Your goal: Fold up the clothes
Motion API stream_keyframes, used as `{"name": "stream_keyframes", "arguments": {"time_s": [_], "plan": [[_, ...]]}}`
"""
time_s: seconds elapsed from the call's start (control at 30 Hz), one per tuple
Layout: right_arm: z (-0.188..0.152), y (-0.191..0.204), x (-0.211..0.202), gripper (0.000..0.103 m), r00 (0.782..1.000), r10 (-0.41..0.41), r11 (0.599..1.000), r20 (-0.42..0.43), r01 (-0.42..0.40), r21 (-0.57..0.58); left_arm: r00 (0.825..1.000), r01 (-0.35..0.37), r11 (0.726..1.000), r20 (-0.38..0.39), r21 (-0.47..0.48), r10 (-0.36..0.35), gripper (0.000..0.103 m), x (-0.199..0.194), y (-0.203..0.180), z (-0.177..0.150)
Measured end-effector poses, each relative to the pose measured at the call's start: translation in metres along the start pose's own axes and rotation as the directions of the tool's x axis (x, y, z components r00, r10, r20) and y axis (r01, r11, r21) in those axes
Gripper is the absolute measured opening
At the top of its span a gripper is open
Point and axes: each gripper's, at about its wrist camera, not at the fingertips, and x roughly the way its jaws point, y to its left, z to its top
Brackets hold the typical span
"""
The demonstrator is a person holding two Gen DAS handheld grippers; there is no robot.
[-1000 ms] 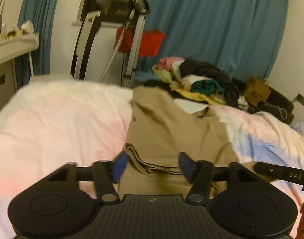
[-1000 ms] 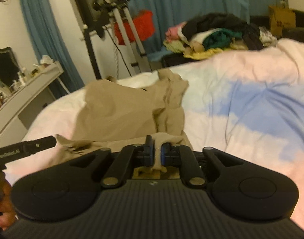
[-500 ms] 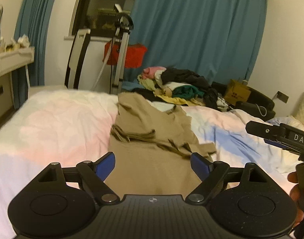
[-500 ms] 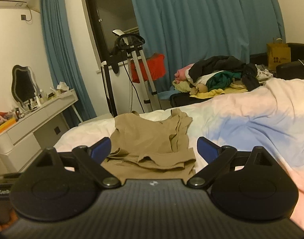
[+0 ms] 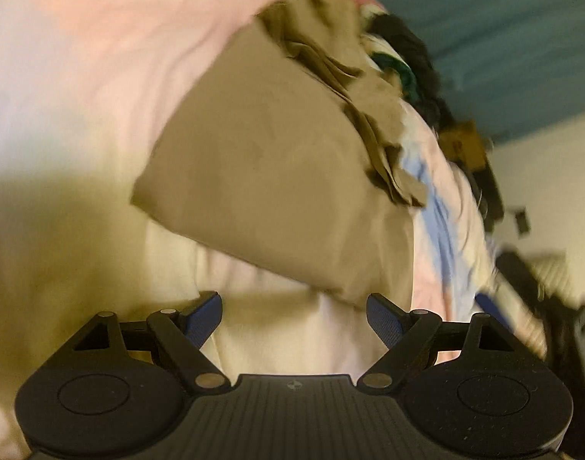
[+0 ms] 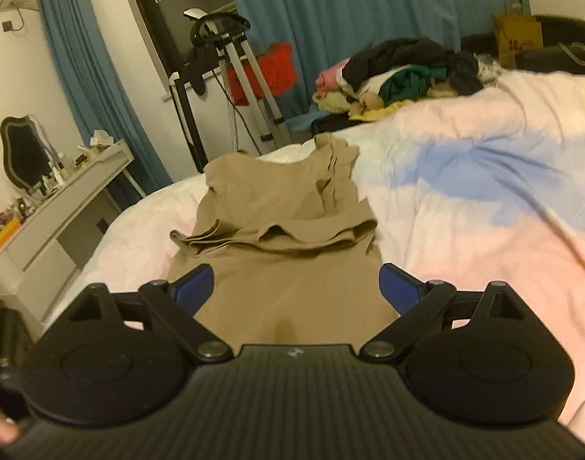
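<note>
The tan shirt (image 6: 284,226) lies on the bed (image 6: 464,191). Both grippers, left (image 5: 294,316) and right (image 6: 296,287), hold nothing, jaws wide apart.

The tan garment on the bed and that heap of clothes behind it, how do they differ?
The tan garment is a single piece of one colour, spread out flat with part folded over; the clothes heap is many pieces, black, green, pink and yellow, bunched up unfolded. The garment lies just ahead of the open right gripper; the heap sits far back by the curtain. Both are fabric.

Teal curtains (image 6: 330,19) hang behind the bed (image 6: 484,191); a white dresser (image 6: 62,207) lines the left wall
</note>
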Motion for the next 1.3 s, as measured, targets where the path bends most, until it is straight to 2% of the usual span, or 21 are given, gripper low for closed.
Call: {"name": "stream_keyframes", "arguments": {"time_s": [0.1,0.2,0.3,0.33,0.4,0.43,0.5,0.6,0.67,0.7,0.73,0.77,0.8,0.83,0.87,0.9,0.97,1.0,1.1,1.17,1.3], "plan": [[-0.004,-0.002,0.004,0.094,1.0,0.011,0.999,-0.027,-0.01,0.037,0.998,0.052,0.995,0.04,-0.08,-0.049,0.084,-0.006,0.011,0.007],[-0.009,-0.006,0.01,0.094,0.997,0.024,0.995,-0.075,-0.016,0.098,0.993,0.077,0.992,0.094,-0.103,-0.068,0.084,-0.013,0.017,0.011],[-0.019,-0.018,0.017,0.094,0.982,0.129,0.959,-0.136,-0.089,0.267,0.99,0.068,0.993,0.129,-0.1,-0.055,0.083,-0.016,0.018,0.015],[-0.024,-0.023,0.019,0.094,0.973,0.181,0.932,-0.143,-0.123,0.341,0.99,0.065,0.992,0.128,-0.109,-0.05,0.083,-0.015,0.018,0.016],[-0.036,-0.034,0.025,0.094,0.938,0.323,0.832,-0.129,-0.216,0.51,0.991,0.059,0.989,0.127,-0.136,-0.042,0.078,-0.012,0.022,0.016],[-0.043,-0.039,0.029,0.094,0.92,0.374,0.775,-0.12,-0.239,0.585,0.991,0.067,0.985,0.129,-0.156,-0.047,0.076,-0.011,0.025,0.016],[-0.056,-0.044,0.038,0.095,0.897,0.427,0.689,-0.116,-0.239,0.684,0.988,0.096,0.969,0.142,-0.228,-0.065,0.069,-0.011,0.037,0.019],[-0.074,-0.046,0.053,0.096,0.875,0.462,0.622,-0.143,-0.204,0.756,0.983,0.134,0.935,0.164,-0.328,-0.083,0.055,-0.011,0.054,0.024],[-0.081,-0.049,0.06,0.095,0.875,0.46,0.595,-0.151,-0.178,0.784,0.979,0.143,0.929,0.183,-0.341,-0.084,0.045,-0.01,0.055,0.026],[-0.082,-0.051,0.061,0.095,0.888,0.438,0.596,-0.143,-0.168,0.785,0.977,0.148,0.928,0.196,-0.341,-0.084,0.034,-0.012,0.056,0.027],[-0.083,-0.052,0.062,0.094,0.9,0.415,0.597,-0.134,-0.158,0.786,0.974,0.153,0.928,0.208,-0.34,-0.085,0.029,-0.013,0.057,0.028],[-0.082,-0.056,0.06,0.087,0.919,0.378,0.601,-0.113,-0.15,0.785,0.972,0.158,0.927,0.221,-0.339,-0.085,0.019,-0.014,0.058,0.029],[-0.079,-0.059,0.057,0.083,0.946,0.31,0.625,-0.096,-0.127,0.77,0.969,0.163,0.927,0.233,-0.338,-0.086,0.012,-0.015,0.058,0.03],[-0.077,-0.063,0.053,0.076,0.968,0.24,0.648,-0.076,-0.101,0.755,0.966,0.168,0.926,0.245,-0.337,-0.086,0.01,-0.017,0.059,0.031],[-0.077,-0.068,0.053,0.069,0.977,0.202,0.647,-0.069,-0.08,0.758,0.962,0.174,0.926,0.257,-0.335,-0.088,0.01,-0.018,0.06,0.032],[-0.079,-0.075,0.055,0.066,0.98,0.189,0.618,-0.062,-0.069,0.783,0.958,0.187,0.927,0.268,-0.326,-0.099,0.009,-0.02,0.059,0.033],[-0.081,-0.081,0.058,0.047,0.982,0.174,0.596,-0.068,-0.05,0.801,0.95,0.208,0.932,0.289,-0.298,-0.12,0.008,-0.023,0.055,0.034],[-0.08,-0.082,0.057,0.042,0.985,0.153,0.61,-0.076,-0.034,0.792,0.945,0.216,0.936,0.301,-0.28,-0.128,0.008,-0.024,0.05,0.036],[-0.074,-0.082,0.053,0.017,0.99,0.124,0.65,-0.069,-0.029,0.76,0.928,0.248,0.941,0.335,-0.229,-0.163,0.008,-0.03,0.039,0.037],[-0.069,-0.083,0.046,0.009,0.992,0.118,0.67,-0.04,-0.05,0.741,0.918,0.269,0.941,0.35,-0.204,-0.187,0.007,-0.037,0.033,0.036],[-0.047,-0.085,0.022,0.008,0.987,0.157,0.697,0.041,-0.14,0.703,0.899,0.302,0.941,0.374,-0.156,-0.226,0.006,-0.06,0.021,0.037]]}}
